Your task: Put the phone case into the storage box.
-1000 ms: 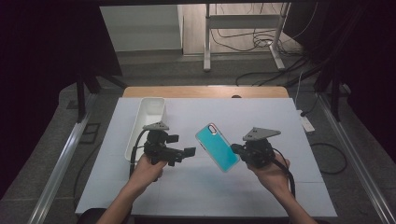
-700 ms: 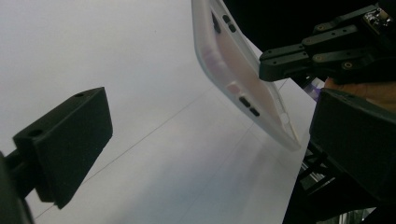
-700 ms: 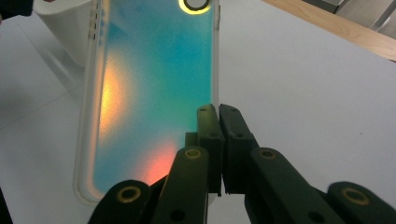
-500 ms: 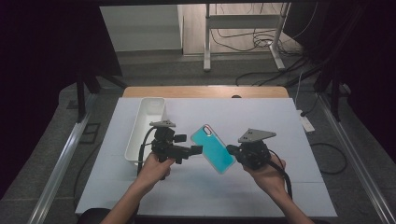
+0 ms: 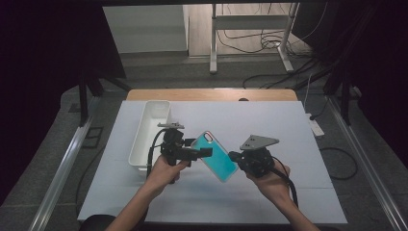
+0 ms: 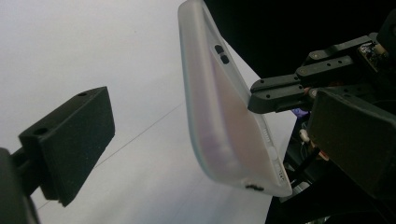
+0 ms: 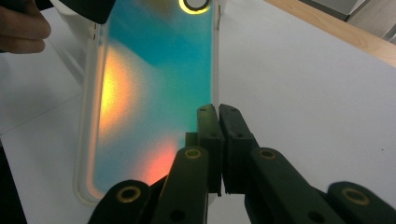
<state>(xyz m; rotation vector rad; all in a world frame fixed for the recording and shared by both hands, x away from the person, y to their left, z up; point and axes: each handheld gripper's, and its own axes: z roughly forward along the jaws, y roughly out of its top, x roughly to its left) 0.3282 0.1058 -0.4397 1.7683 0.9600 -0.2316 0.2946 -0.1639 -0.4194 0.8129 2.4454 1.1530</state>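
Now the right tongs (image 5: 234, 156) are clamped on one edge of the phone case (image 5: 215, 155), holding it tilted above the bench (image 5: 288, 125) middle. Left tongs (image 5: 204, 153) stand apart around its other end, beside the bin (image 5: 150, 130) near the left edge.

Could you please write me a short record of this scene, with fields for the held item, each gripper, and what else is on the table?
held item: phone case, teal back with clear rim, lifted off the table and tilted
right gripper: jaws shut on the case's side edge
left gripper: jaws open, one on either side of the case's other edge; no squeeze visible
other item: white bin, at the left of the table, beyond the left hand
surface: white sheet over a wooden table
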